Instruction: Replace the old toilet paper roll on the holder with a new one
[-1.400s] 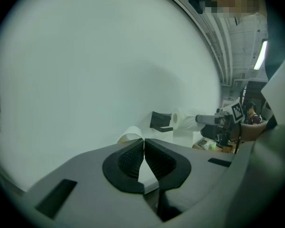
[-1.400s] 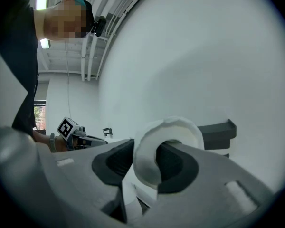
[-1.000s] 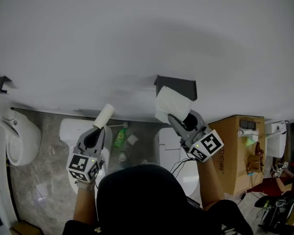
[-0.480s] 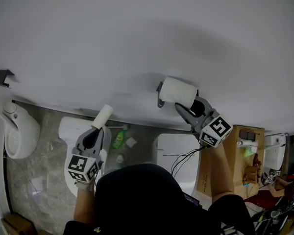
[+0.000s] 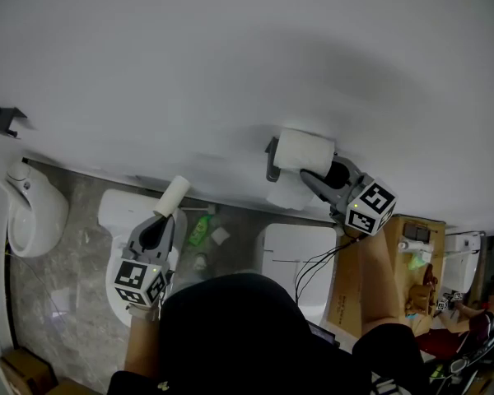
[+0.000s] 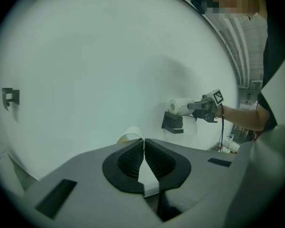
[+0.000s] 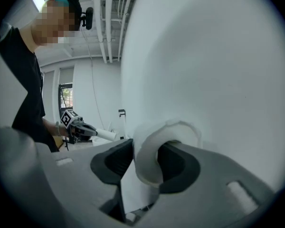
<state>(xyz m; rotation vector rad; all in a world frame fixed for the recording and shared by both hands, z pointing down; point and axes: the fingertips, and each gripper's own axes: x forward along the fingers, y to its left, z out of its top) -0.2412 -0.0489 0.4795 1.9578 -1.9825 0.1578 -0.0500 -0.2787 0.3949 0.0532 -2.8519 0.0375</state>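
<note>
Right gripper (image 7: 145,164) jaws had just been opening, narrow, with the roll (image 7: 149,144) wall between them: one pad in the core, one outside, both on the paper. The roll sat on the holder (image 5: 271,160) on the wall (image 5: 230,48), a loose sheet hanging below it. Left gripper (image 6: 144,156) jaws were pinched nearly together on the tube (image 6: 127,136) wall. In the head view the tube pointed at the wall, well apart from the holder, to its left.
</note>
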